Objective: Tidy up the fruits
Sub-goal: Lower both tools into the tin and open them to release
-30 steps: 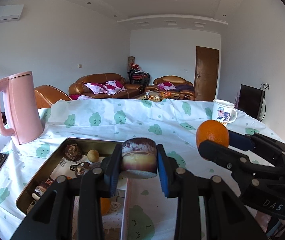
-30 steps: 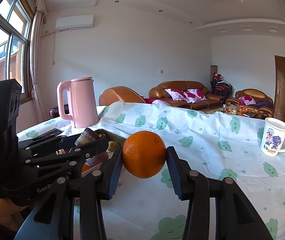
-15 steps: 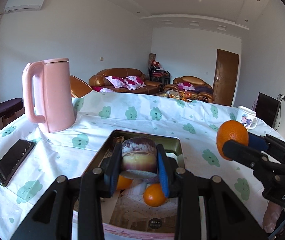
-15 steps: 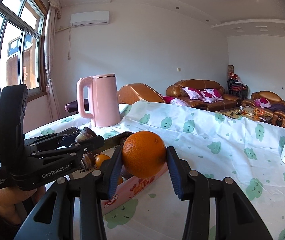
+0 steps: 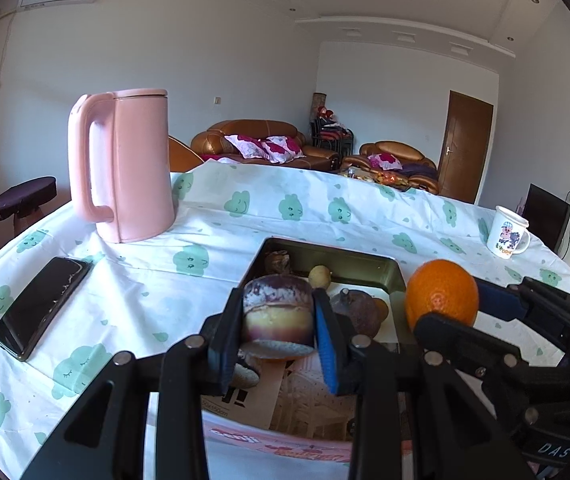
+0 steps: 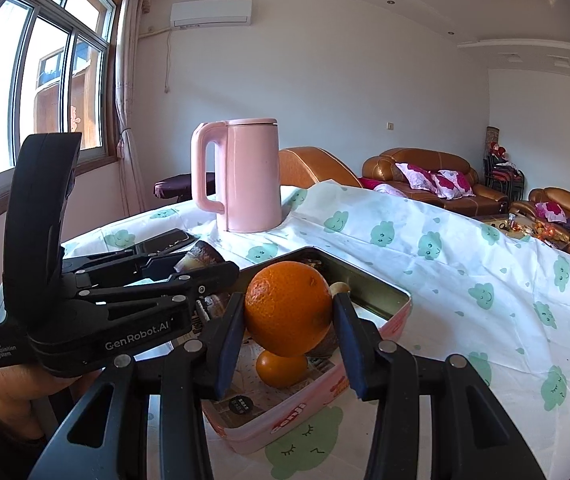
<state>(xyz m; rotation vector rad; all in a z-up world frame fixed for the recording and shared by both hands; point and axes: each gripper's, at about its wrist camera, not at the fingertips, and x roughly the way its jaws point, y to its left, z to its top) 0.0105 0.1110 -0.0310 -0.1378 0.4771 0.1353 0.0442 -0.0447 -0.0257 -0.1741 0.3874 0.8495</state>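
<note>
Orange (image 6: 287, 312) round, glossy, pinched in right tool (image 6: 289, 322); left tool (image 5: 278, 322) pinches purple-skinned, yellow-fleshed fruit chunk (image 5: 278, 312).

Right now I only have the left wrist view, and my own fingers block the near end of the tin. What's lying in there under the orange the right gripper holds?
Observer: A smaller orange fruit lies on the paper liner, right below the big orange gripped by the right gripper.
Operator: Is the tin plain metal outside too?
Observer: No, the tin has a pink printed outer wall; the right wrist view shows it.
Operator: And who's carrying my left gripper?
Observer: A bare hand grips the handle of the left gripper, with a dark sleeve at the wrist.
</note>
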